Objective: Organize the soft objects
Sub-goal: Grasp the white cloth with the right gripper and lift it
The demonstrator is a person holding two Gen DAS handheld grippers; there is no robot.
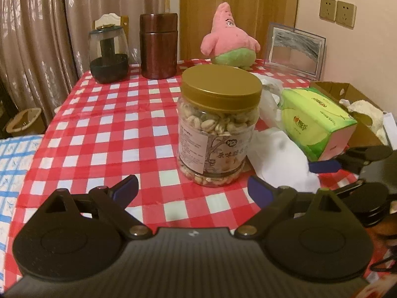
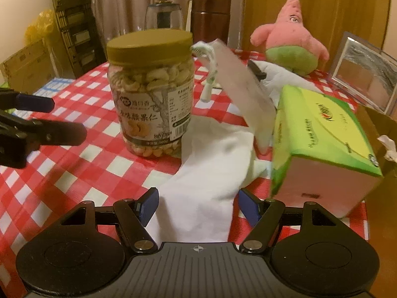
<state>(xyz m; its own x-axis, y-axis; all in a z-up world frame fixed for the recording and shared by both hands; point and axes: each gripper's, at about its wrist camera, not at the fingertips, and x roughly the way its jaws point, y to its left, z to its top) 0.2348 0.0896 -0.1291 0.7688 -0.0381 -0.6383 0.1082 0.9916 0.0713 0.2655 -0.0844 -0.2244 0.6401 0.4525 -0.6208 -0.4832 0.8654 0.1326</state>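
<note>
Right wrist view: white cloth point(image 2: 211, 164) lies flat and rumpled on the checked tabletop point(image 2: 74, 173), its near end running between the spread jaws of the right gripper point(image 2: 197, 204), nothing pinched. Cashew jar point(image 2: 151, 92) at 11 o'clock from the cloth, touching its edge; green tissue box point(image 2: 320, 144) at 2 o'clock, tilted against a cardboard box point(image 2: 379, 124). Left gripper point(image 1: 192, 190) also released, empty, facing the jar. Pink plush point(image 2: 292, 47) sits at the far edge, 1 o'clock. Cloth looks light and limp, so it'll drape; I'd pinch the near edge, keeping clear of the jar.
</note>
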